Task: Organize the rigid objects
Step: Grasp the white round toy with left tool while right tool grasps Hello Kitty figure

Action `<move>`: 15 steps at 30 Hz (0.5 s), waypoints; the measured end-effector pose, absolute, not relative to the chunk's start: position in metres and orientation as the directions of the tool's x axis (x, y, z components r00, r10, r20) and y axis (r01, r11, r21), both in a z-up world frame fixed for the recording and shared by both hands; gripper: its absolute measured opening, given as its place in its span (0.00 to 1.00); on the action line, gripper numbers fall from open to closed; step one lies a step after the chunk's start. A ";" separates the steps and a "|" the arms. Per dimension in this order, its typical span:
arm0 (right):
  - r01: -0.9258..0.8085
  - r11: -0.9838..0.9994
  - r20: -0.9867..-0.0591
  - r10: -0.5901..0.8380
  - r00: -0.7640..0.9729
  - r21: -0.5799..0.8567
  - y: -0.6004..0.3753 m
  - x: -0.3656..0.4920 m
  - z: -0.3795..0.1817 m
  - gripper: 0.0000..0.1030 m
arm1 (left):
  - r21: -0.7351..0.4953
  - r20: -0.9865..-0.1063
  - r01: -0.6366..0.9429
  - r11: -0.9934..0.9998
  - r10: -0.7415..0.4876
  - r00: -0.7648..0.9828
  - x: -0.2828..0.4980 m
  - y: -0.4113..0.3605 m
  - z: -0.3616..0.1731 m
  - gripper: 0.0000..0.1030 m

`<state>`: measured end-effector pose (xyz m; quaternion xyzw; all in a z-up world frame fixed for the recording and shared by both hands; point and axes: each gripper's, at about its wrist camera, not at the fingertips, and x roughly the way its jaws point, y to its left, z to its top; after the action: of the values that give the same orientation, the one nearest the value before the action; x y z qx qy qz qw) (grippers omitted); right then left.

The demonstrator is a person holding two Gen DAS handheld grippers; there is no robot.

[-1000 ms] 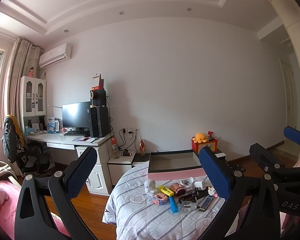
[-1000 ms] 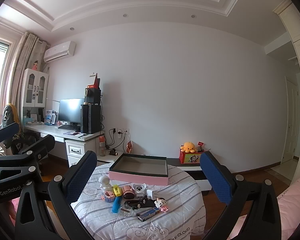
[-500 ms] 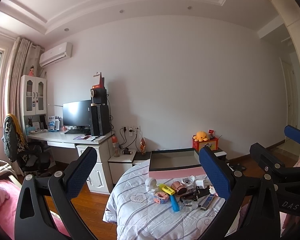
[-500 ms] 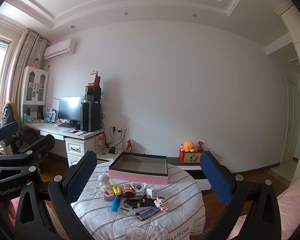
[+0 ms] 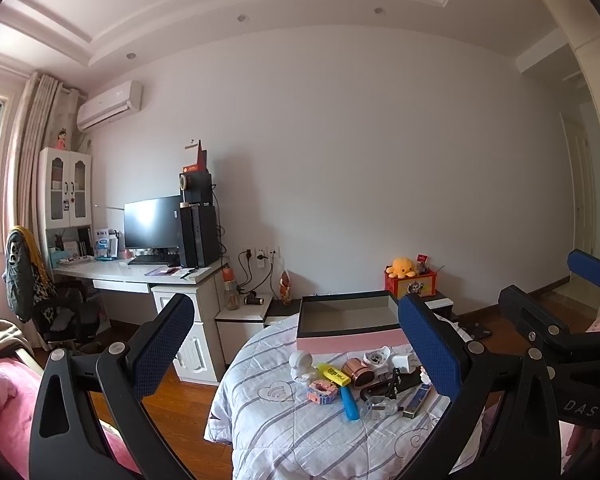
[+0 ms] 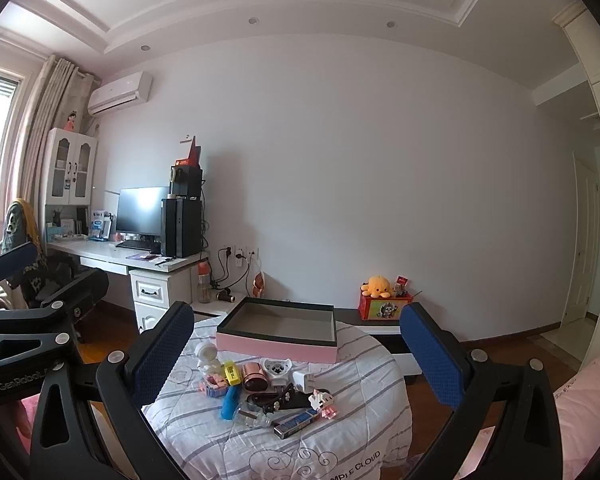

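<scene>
- The rigid objects [image 6: 260, 388] lie in a loose heap on the near half of the round, cloth-covered surface [image 6: 352, 432]: a blue tube [image 6: 229, 400], a copper-coloured cylinder [image 6: 254, 376], a yellow block [image 6: 231, 372], a white figurine [image 6: 207, 356], a dark flat case [image 6: 296, 420] and a few small toys.
- Just beyond them, at the far edge, stands the open pink box [image 6: 276, 346] with a dark rim, its inside bare.
- The step in hand looks like the approach. It would go best to lower toward one outlying piece, such as the blue tube, rather than into the tangle.
- The left hand-held gripper [image 5: 296, 352] and right hand-held gripper [image 6: 296, 352] hover well short of the heap, each with its jaws wide apart and nothing held.
</scene>
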<state>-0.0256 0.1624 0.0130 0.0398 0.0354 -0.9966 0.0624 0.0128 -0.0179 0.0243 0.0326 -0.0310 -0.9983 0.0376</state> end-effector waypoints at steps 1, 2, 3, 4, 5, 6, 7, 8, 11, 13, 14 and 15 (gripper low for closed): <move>0.127 -0.990 -0.086 -0.121 -0.989 -0.066 0.162 -0.027 0.012 1.00 | 0.065 -0.067 0.072 -0.995 -0.077 -0.995 0.010 -0.017 0.023 1.00; 0.126 -0.990 -0.090 -0.120 -0.989 -0.067 0.162 -0.028 0.011 1.00 | 0.065 -0.073 0.071 -0.995 -0.076 -0.994 0.007 -0.017 0.022 1.00; 0.125 -0.990 -0.093 -0.119 -0.989 -0.066 0.162 -0.030 0.009 1.00 | 0.067 -0.081 0.070 -0.995 -0.076 -0.994 0.002 -0.015 0.020 1.00; 0.127 -0.990 -0.103 -0.120 -0.987 -0.066 0.162 -0.033 0.007 1.00 | 0.069 -0.090 0.070 -0.995 -0.076 -0.993 -0.002 -0.013 0.018 1.00; 0.129 -0.989 -0.109 -0.121 -0.987 -0.067 0.162 -0.036 0.005 1.00 | 0.071 -0.099 0.070 -0.995 -0.077 -0.992 -0.006 -0.013 0.016 1.00; 0.130 -0.989 -0.115 -0.122 -0.986 -0.066 0.163 -0.038 0.003 1.00 | 0.073 -0.109 0.070 -0.995 -0.078 -0.991 -0.012 -0.012 0.012 1.00; 0.129 -0.990 -0.124 -0.120 -0.985 -0.065 0.163 -0.042 0.000 1.00 | 0.074 -0.120 0.069 -0.995 -0.077 -0.990 -0.016 -0.011 0.010 1.00; 0.129 -0.990 -0.135 -0.119 -0.984 -0.064 0.164 -0.046 -0.003 1.00 | 0.076 -0.132 0.066 -0.995 -0.076 -0.988 -0.022 -0.010 0.007 1.00; 0.130 -0.990 -0.175 -0.118 -0.978 -0.054 0.167 -0.061 -0.016 1.00 | 0.069 -0.186 0.045 -0.997 -0.057 -0.981 -0.042 -0.009 -0.008 1.00; 0.126 -0.991 -0.205 -0.113 -0.972 -0.051 0.170 -0.071 -0.026 1.00 | 0.055 -0.237 0.020 -0.998 -0.033 -0.971 -0.060 -0.008 -0.021 1.00; 0.122 -0.991 -0.232 -0.107 -0.967 -0.048 0.172 -0.081 -0.035 1.00 | 0.047 -0.264 0.008 -0.999 -0.020 -0.964 -0.069 -0.008 -0.027 1.00; 0.119 -0.992 -0.254 -0.104 -0.962 -0.044 0.174 -0.088 -0.042 1.00 | 0.038 -0.296 -0.004 -0.999 -0.008 -0.955 -0.079 -0.008 -0.037 1.00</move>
<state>-0.0876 0.1738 -0.0420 0.1264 0.0294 -0.9899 0.0563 -0.0794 -0.0076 -0.0365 0.1498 -0.0189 -0.9885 0.0010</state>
